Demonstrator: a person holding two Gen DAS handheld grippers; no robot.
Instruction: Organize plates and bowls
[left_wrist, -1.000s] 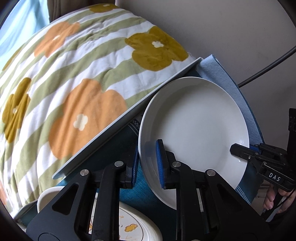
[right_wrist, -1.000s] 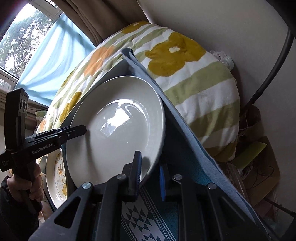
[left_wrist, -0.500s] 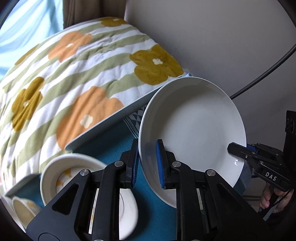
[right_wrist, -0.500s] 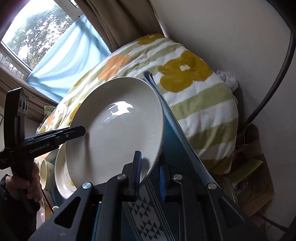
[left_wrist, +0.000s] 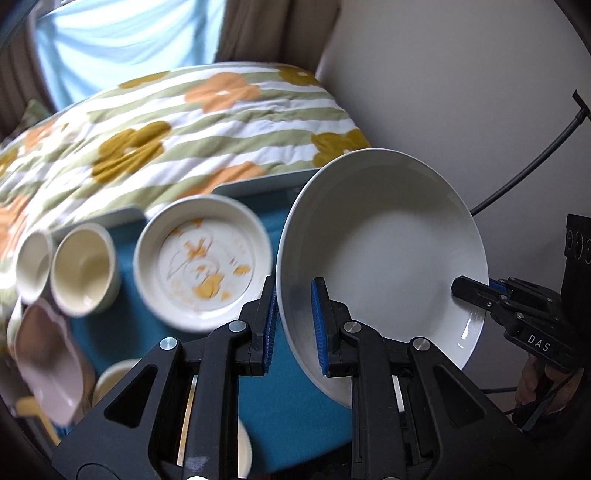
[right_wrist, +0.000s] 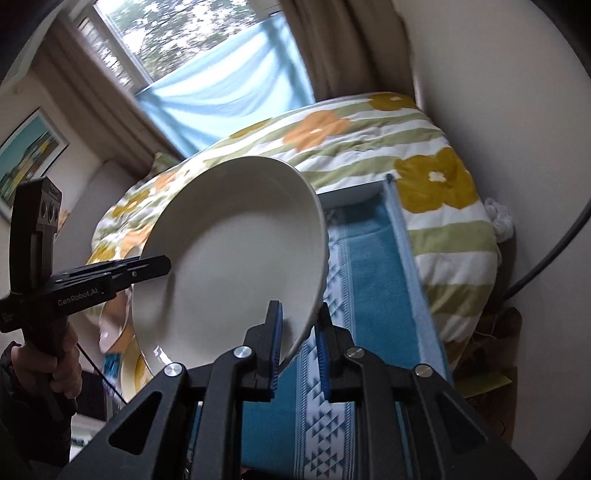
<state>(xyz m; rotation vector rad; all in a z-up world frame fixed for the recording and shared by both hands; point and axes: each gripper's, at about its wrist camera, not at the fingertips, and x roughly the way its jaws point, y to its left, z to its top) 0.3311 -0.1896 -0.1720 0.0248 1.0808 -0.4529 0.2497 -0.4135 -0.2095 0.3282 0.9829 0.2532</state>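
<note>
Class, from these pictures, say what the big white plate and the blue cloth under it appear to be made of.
White plate: probably glazed ceramic, smooth with a glossy highlight near its rim. Blue cloth: looks like woven textile, matte and slightly fuzzy, with a white geometric band.

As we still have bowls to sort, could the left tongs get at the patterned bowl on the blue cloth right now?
Probably not: the left tongs are shut on the rim of the white plate, shared with the right tongs. The patterned bowl itself lies uncovered.

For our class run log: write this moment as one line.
left gripper: shut on white plate | right gripper: shut on white plate | plate: tilted above teal cloth
</note>
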